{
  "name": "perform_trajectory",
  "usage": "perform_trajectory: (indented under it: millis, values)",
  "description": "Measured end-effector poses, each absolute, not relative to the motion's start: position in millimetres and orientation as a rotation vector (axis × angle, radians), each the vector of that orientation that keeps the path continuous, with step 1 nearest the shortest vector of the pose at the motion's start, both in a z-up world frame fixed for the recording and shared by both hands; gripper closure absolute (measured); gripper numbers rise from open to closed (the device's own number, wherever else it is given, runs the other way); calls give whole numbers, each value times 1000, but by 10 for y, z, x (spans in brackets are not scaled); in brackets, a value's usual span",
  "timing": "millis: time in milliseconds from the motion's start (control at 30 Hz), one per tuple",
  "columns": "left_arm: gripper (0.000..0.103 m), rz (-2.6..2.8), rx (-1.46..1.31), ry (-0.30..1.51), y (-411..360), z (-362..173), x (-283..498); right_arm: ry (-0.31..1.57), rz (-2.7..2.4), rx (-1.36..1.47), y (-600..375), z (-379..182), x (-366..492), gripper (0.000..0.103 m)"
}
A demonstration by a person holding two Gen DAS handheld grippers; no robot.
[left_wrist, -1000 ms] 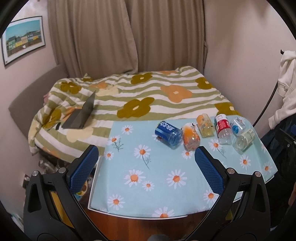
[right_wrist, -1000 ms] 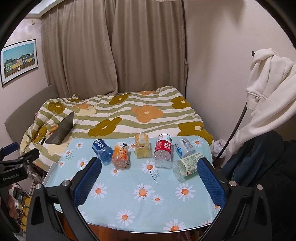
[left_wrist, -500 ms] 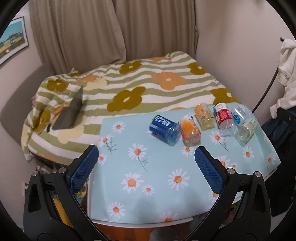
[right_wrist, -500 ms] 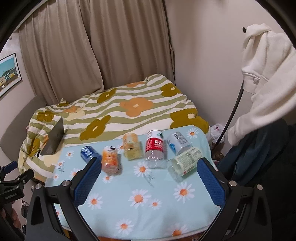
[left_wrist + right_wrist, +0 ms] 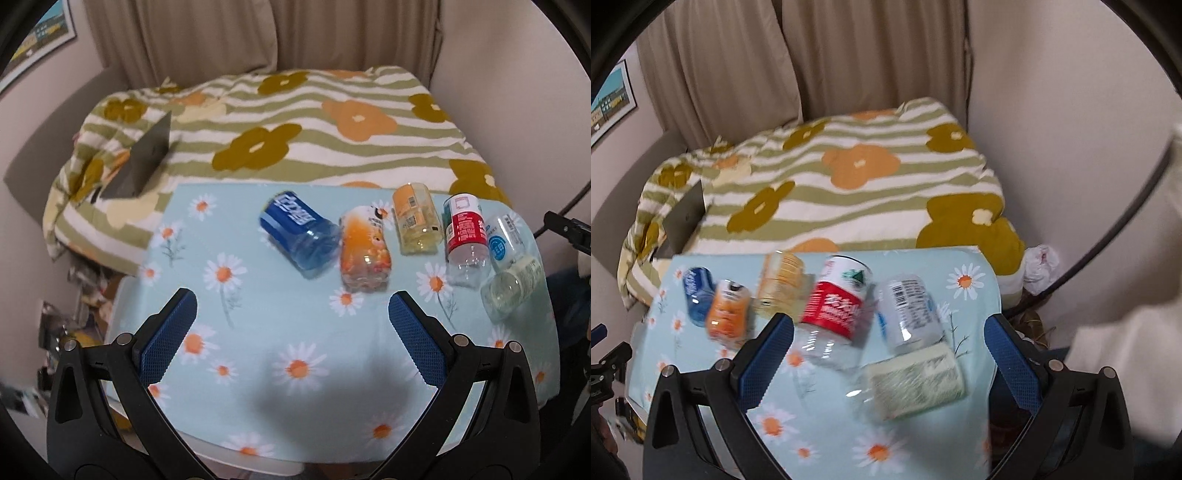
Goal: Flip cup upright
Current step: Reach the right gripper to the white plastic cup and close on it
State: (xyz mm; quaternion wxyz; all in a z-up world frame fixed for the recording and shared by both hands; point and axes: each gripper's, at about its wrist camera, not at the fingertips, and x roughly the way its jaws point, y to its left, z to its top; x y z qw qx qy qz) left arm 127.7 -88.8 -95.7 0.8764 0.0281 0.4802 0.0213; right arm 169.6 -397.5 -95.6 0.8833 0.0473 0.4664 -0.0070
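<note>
While our left gripper (image 5: 291, 314) and right gripper (image 5: 888, 336) hang wide apart and empty, 6 cups lie on their sides along the daisy tablecloth (image 5: 280, 332), from blue cup (image 5: 299, 230) to green-labelled cup (image 5: 916, 380), the bed (image 5: 295, 122) beyond.

You have six clear plastic cups lying on their sides in a row: blue (image 5: 297, 232), orange (image 5: 365, 251), yellow (image 5: 416, 223), red (image 5: 463, 236), white-and-blue (image 5: 504, 240), pale green (image 5: 511, 288) nearest right.
</note>
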Motion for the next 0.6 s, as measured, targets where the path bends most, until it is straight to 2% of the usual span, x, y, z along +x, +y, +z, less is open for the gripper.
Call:
perform_trajectory:
  millis: [267,400,600]
  values:
    - [0,79,41,1085,-1271,-1329,1507,1128,69,61,-4222,-1480,2186,0]
    - [0,79,46,1114,-1403,-1455,1555,1192,118,31,-4216,-1699,2318,10]
    - [0,76,36,1141,-1496,-1574,1629,1248,162,22,-4198,-1906,2451,18]
